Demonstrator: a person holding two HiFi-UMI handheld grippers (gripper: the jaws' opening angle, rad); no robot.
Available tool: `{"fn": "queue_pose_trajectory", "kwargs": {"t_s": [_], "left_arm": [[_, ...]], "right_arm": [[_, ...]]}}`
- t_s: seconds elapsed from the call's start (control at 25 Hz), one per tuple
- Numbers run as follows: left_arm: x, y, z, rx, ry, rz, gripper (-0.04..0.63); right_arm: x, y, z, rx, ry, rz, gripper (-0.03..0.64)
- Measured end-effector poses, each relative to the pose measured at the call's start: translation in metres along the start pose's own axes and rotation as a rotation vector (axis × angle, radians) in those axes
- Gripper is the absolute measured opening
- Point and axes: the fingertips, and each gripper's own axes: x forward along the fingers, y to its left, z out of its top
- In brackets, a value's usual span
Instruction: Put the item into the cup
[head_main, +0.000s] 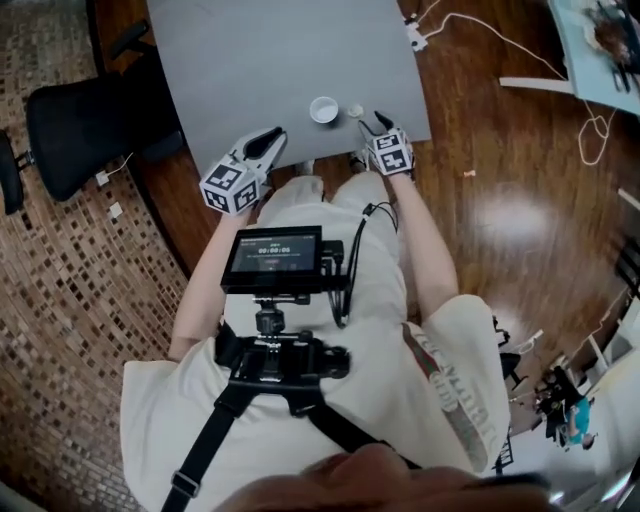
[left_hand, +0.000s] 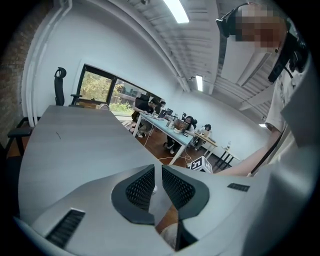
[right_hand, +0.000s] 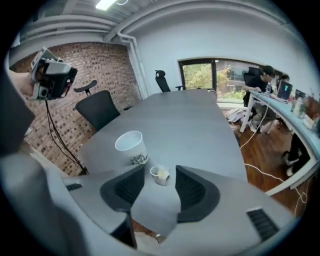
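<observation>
The right gripper (right_hand: 159, 169) is holding its jaws well apart and is gripping nothing. Between them, on the table ahead and not touching either pad, the small white round pot (right_hand: 160, 175) is standing with something pale yellow inside. It is sitting close to the near curved edge of the flat grey table (right_hand: 195, 117). Just beside the pot, on its left, the white paper cup with dark print (right_hand: 131, 146) is standing upright, mouth open. Behind both, the grey surface is stretching far back.

The left gripper (left_hand: 158, 175) is keeping its jaws almost together, with only a thin slit, and has hold of nothing. It is hanging over the same near edge. A black office chair (head_main: 85, 125) is standing at the table's left side.
</observation>
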Motion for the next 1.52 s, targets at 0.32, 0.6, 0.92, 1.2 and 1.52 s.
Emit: {"fn": "queue_pose_trajectory", "kwargs": {"t_s": [0.32,0.6,0.92,1.2,1.52], "left_arm": [[0.004,0.006,-0.017,-0.066,-0.022,0.118,0.048],[-0.004,0.005,-0.028,-0.135,-0.045,0.175,0.046],[-0.017,0.01,-0.034,-0.17,-0.069,0.24,0.047],[-0.004,0.014,-0.027,-0.158,-0.089,0.206,0.047],[-0.025,0.034,-0.031,-0.097,-0.074,0.116,0.046]], "right_arm": [[0.05,0.008,-0.009,-0.216,0.143,0.09,0.201],[0.071,0.017,-0.021,-0.306,0.251,0.144,0.147],[0.076,0.023,-0.028,-0.329,0.265,0.198,0.024],[0.036,0.017,0.019,-0.26,0.116,0.197,0.011],[-0.009,0.076,0.079,-0.234,-0.019,0.171,0.011]]}}
